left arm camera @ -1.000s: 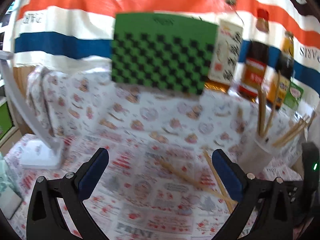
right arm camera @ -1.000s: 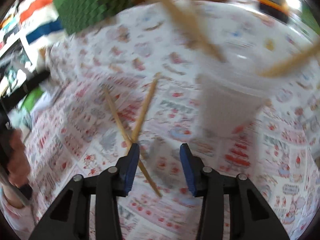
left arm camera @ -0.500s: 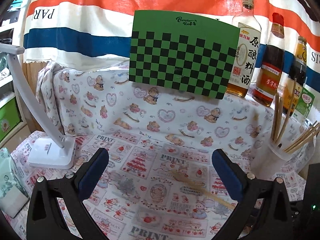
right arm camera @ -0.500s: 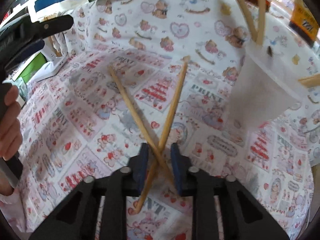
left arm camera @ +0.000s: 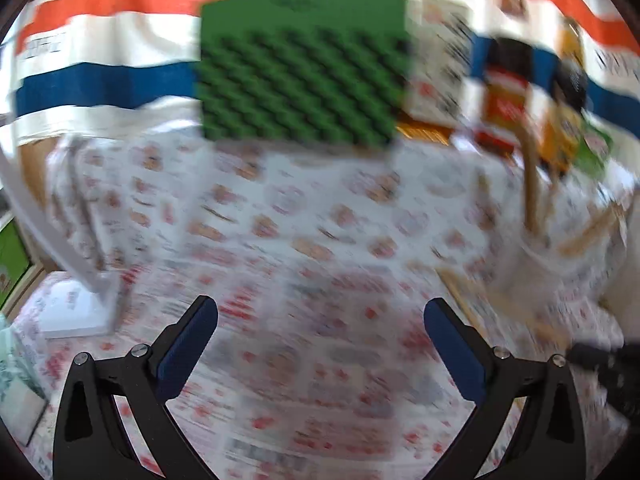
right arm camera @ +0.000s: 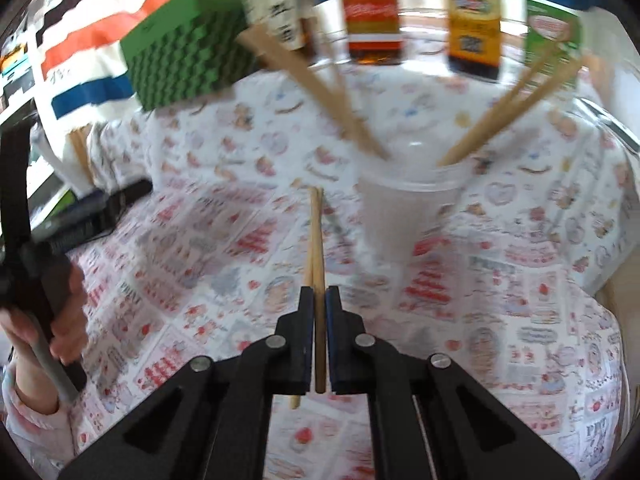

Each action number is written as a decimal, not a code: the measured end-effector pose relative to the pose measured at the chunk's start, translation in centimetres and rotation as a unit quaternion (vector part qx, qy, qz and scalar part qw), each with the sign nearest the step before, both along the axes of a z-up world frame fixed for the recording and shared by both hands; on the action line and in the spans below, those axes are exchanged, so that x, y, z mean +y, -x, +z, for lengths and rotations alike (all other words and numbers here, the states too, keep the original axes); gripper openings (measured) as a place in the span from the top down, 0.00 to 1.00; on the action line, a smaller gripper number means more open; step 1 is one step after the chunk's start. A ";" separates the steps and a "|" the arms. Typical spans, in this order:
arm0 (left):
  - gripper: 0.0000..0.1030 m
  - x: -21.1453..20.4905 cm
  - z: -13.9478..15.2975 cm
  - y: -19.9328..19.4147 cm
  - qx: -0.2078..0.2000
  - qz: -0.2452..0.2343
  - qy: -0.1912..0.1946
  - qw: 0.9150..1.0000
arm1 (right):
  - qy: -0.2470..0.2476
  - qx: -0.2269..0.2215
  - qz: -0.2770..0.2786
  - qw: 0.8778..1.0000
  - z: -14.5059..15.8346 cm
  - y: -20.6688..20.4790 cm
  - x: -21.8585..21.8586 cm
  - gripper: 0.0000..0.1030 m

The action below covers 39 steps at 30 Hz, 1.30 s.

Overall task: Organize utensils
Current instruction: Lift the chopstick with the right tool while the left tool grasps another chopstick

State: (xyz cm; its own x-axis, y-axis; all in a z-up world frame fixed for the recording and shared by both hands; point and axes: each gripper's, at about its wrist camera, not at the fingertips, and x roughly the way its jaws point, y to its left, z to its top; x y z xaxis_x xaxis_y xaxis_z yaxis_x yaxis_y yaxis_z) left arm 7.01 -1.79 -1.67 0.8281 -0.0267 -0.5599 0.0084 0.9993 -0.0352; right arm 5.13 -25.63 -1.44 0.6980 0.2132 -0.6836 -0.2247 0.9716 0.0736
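My right gripper is shut on a pair of wooden chopsticks, held above the patterned cloth and pointing toward a translucent plastic cup that holds several more chopsticks. My left gripper is open and empty over the cloth. In the blurred left wrist view the cup stands at the right, with the lifted chopsticks just left of it.
A green checkered board and sauce bottles stand at the back against a striped cloth. A white lamp base sits at the left. The left hand and its gripper handle show at the left of the right wrist view.
My right gripper has closed on the two crossed chopsticks, drawn them together and lifted them toward the cup. The left gripper has swung, blurring its view, and stays open.
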 end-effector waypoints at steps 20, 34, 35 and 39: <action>0.01 -2.7 -2.1 -1.7 0.109 -0.040 -0.001 0.993 | -0.040 0.066 0.030 0.997 -2.5 0.2 1.8 0.95; 0.07 -9.0 -5.8 -1.1 0.195 -0.126 -0.060 0.971 | -0.019 0.076 -0.023 0.997 -2.2 0.0 -1.1 0.95; 0.08 -9.0 -5.9 -1.0 0.192 -0.127 -0.063 0.971 | -0.014 0.073 -0.023 0.997 -2.2 0.1 -0.9 0.95; 0.18 -8.4 -5.8 -1.3 0.194 -0.119 -0.052 0.972 | -0.012 0.074 -0.024 0.997 -2.2 0.2 -1.1 0.95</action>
